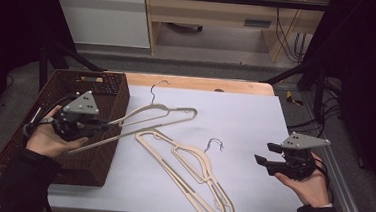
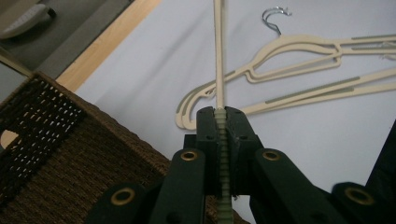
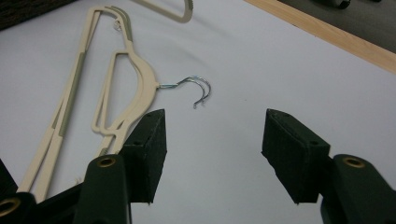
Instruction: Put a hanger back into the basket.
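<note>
Hanger (image 1: 150, 114) feeling light, stiff and slick, pinching its thin bottom bar tight in left gripper (image 1: 105, 126), right gripper (image 1: 268, 154) idling jaws apart.

Left hand-held gripper (image 2: 219, 122) clamped on a cream hanger bar (image 2: 218, 56), above a brown wicker basket (image 2: 70, 158); two more hangers (image 2: 299, 51) flat on the white tabletop (image 2: 154, 60).

Soft overhead light brightens the white worktop (image 1: 255, 120) while dark surroundings frame it, shadows faint, pictures slightly grainy.
</note>
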Action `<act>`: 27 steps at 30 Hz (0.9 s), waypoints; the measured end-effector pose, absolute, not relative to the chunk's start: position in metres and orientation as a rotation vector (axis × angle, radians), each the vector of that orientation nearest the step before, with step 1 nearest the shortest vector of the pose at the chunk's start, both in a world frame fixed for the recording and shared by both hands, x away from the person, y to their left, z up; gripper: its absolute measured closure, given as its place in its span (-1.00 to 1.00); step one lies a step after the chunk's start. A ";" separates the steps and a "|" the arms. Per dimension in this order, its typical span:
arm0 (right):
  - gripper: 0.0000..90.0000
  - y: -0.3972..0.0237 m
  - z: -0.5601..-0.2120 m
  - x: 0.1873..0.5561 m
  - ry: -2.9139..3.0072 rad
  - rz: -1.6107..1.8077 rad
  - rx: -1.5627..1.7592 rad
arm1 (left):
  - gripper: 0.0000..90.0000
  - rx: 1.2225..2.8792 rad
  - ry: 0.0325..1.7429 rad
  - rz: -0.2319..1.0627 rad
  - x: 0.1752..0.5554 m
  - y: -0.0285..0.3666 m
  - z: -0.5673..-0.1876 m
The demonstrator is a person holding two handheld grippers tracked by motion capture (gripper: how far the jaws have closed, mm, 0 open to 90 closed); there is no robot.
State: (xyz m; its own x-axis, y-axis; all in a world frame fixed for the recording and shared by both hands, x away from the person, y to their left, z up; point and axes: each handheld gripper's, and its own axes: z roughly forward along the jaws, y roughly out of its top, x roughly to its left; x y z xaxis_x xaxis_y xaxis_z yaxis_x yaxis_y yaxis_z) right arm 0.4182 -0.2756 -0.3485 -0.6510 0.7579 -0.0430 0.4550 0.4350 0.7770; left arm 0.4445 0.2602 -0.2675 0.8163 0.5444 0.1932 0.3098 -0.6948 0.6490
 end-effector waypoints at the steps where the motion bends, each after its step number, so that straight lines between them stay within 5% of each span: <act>1: -0.11 -0.276 -0.348 0.418 2.305 1.074 1.031 | 0.90 2.356 0.621 0.492 0.443 0.263 -0.265; 21: -0.12 -0.273 -0.350 0.418 2.286 1.105 1.022 | 0.90 2.080 0.785 0.669 0.431 0.319 -0.239; 27: -0.28 -0.270 -0.351 0.417 2.273 1.112 1.027 | 0.90 2.017 0.832 0.683 0.428 0.347 -0.234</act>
